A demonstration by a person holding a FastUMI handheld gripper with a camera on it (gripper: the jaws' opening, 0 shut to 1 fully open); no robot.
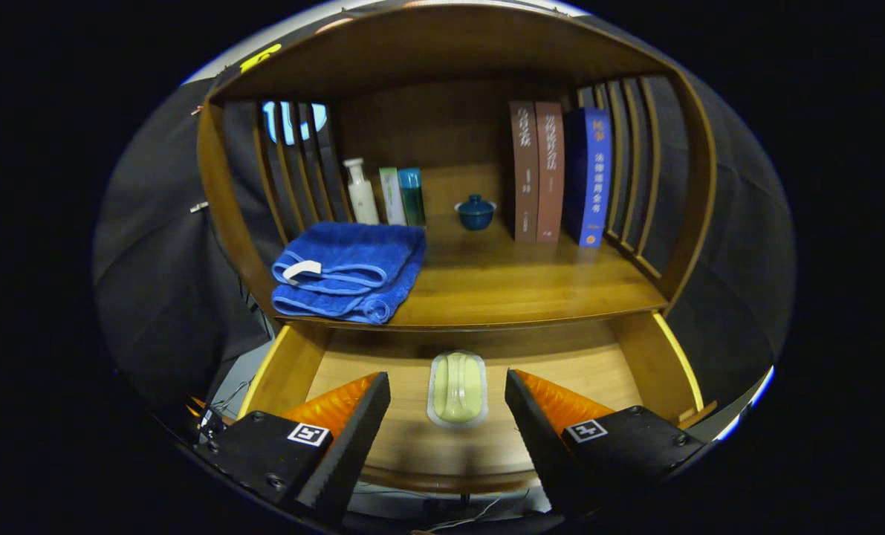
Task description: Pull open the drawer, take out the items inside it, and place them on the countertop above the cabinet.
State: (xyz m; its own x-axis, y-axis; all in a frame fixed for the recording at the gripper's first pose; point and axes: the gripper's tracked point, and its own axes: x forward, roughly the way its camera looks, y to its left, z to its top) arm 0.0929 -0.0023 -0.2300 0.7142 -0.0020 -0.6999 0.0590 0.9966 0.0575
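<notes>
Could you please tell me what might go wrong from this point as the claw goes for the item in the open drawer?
1. The soap in its clear tray lies flat on the drawer floor between the open claw fingers; they may slide it rather than grip it.
2. The countertop edge overhangs the drawer's back, so a lift could bump it.
3. The folded blue towel fills the countertop's left; place clear of it.

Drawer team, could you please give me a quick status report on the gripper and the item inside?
Gripper open, fingers either side of the soap dish, not touching. Drawer pulled open, dish lying on its floor. Nothing between fingers and dish; folded towel on the countertop above.
</notes>
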